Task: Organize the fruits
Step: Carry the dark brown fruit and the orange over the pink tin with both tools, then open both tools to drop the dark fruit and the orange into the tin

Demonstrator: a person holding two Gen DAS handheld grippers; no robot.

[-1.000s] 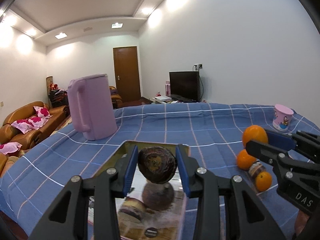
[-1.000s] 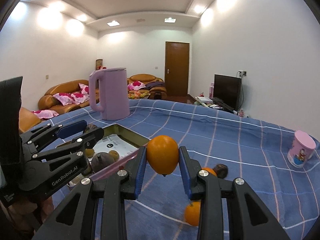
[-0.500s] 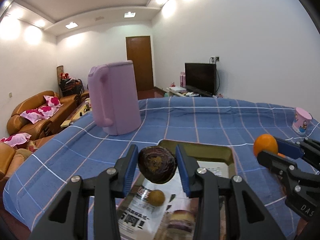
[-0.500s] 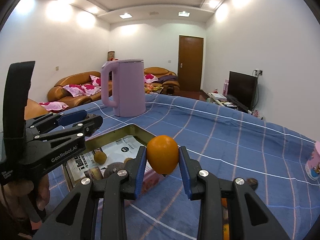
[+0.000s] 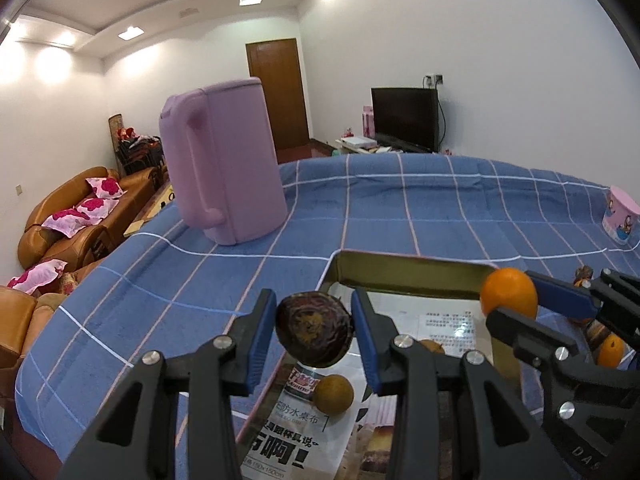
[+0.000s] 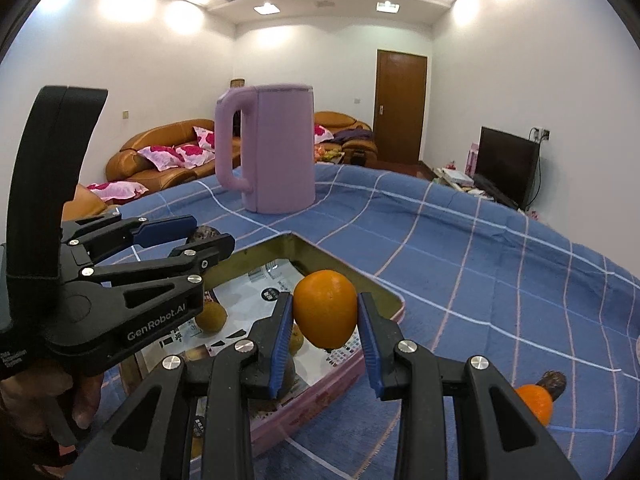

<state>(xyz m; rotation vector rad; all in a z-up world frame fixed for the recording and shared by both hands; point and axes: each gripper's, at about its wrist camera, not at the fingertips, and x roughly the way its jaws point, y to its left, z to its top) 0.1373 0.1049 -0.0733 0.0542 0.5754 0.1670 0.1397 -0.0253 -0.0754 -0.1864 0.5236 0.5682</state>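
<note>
My left gripper [image 5: 314, 330] is shut on a dark purple passion fruit [image 5: 314, 330], held above the near left part of a gold-rimmed tray [image 5: 412, 264] lined with printed paper. My right gripper [image 6: 325, 314] is shut on an orange [image 6: 325, 314] and holds it over the tray's right side [image 6: 352, 276]. The orange also shows in the left wrist view [image 5: 509, 292]. A small brown fruit [image 5: 333, 394] lies in the tray, and more fruit lies under my fingers. An orange [image 6: 534, 402] and a dark fruit [image 6: 554, 382] lie on the cloth to the right.
A tall pink kettle [image 5: 222, 164] stands on the blue checked tablecloth [image 5: 400, 216] behind the tray. A pink cup [image 5: 622, 214] stands at the far right. Sofas, a door and a TV are beyond the table.
Both grippers have moved forward and left over the tray with their fruits still held. The kettle looms closer in both views.
</note>
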